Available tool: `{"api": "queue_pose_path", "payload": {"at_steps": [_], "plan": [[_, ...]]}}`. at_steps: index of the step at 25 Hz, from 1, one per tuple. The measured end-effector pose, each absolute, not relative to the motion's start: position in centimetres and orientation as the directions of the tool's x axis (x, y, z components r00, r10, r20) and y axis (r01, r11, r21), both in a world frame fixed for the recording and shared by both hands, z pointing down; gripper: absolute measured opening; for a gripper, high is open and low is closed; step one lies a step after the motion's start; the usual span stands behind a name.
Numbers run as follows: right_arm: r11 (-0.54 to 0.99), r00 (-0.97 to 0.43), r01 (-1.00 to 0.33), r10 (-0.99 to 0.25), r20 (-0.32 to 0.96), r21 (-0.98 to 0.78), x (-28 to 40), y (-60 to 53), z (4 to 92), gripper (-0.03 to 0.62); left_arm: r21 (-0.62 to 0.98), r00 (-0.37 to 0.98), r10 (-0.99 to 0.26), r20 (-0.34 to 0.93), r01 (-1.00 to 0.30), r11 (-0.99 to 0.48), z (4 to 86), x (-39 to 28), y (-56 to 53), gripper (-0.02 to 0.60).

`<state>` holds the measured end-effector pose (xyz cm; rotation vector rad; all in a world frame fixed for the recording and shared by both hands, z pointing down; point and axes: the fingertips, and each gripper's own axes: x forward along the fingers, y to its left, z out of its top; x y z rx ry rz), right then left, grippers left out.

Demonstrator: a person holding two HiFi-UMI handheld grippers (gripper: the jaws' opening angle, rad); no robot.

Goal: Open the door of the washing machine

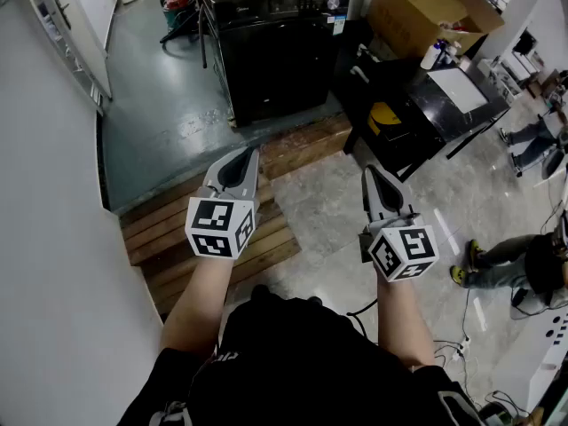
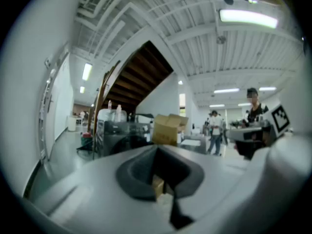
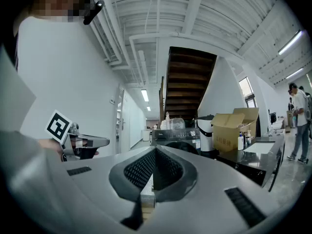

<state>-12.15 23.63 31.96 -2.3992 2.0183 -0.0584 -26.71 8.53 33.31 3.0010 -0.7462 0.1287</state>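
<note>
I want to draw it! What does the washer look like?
The washer is a dark, glossy box standing upright on the grey-green floor. Its round door faces us and looks shut. A panel with a silver knob runs along the top edge, and bottles stand on top.

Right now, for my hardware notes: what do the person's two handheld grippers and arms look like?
The left gripper and right gripper are light grey, tapered shells with dark textured pads. Each carries a white cube with black square markers. The person wears a black short-sleeved shirt.
</note>
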Motion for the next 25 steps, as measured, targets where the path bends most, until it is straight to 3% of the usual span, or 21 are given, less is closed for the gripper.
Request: {"api": "queue_pose_path", "payload": {"at_steps": [25], "plan": [[-0.13, 0.128, -0.982, -0.992, 0.02, -0.135, -9.1, 30.1, 33.1, -0.008, 0.04, 0.888, -0.453, 0.083, -0.457, -0.889, 33.7, -21.8, 14.8, 0.008]]}}
